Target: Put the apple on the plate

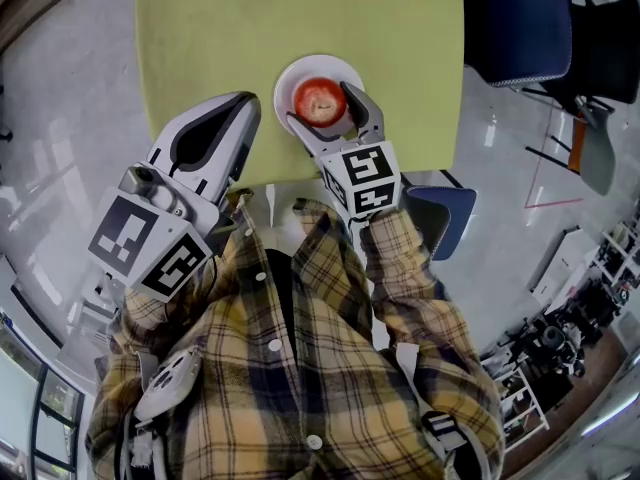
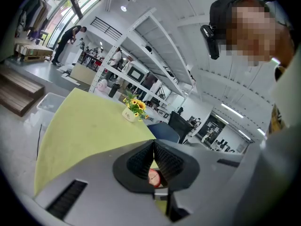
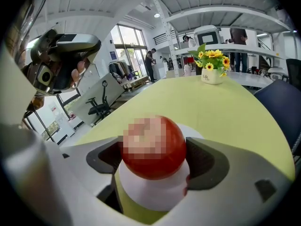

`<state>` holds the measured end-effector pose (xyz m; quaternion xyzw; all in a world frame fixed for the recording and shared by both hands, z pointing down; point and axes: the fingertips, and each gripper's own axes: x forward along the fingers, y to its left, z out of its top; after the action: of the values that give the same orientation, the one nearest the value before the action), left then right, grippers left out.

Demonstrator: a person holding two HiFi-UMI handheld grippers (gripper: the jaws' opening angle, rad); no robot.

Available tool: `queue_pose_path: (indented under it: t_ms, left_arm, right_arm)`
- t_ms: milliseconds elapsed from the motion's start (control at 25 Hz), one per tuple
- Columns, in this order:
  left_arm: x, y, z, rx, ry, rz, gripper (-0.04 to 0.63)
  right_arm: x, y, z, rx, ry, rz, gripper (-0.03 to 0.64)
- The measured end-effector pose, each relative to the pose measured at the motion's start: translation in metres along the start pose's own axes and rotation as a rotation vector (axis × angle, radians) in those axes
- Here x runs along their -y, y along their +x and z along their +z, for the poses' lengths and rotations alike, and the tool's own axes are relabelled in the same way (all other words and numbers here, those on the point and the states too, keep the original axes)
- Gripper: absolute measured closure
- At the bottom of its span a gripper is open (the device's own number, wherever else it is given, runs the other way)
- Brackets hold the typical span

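Yellow-green desk (image 1: 200,28) stretched beyond the jaws, with a small pot of sunflowers (image 3: 212,67) far ahead of them. I saw the apple (image 1: 318,101), round and red with a paler patch on top, sitting on the white plate (image 1: 290,76). The jaws of the right gripper (image 1: 328,110) clasped its two sides. My left gripper (image 1: 243,103) hung just left of the plate, jaws clenched together on nothing, angled down over the desk's near edge.
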<state>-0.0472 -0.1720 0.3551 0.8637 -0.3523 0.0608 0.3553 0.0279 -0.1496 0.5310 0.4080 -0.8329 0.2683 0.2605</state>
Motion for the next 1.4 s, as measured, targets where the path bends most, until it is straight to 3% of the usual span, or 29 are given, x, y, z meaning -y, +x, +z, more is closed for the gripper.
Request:
queue_pose_path:
  t_ms: [640, 1400]
  left_arm:
    - [0.007, -0.005, 0.009, 0.008, 0.023, -0.023, 0.586]
    - [0.039, -0.023, 0.041, 0.1, 0.089, -0.097, 0.586]
  right_arm:
    - [-0.011, -0.008, 0.017, 0.053, 0.025, -0.013, 0.227]
    - [-0.032, -0.084, 0.088, 0.268, 0.219, -0.002, 0.242]
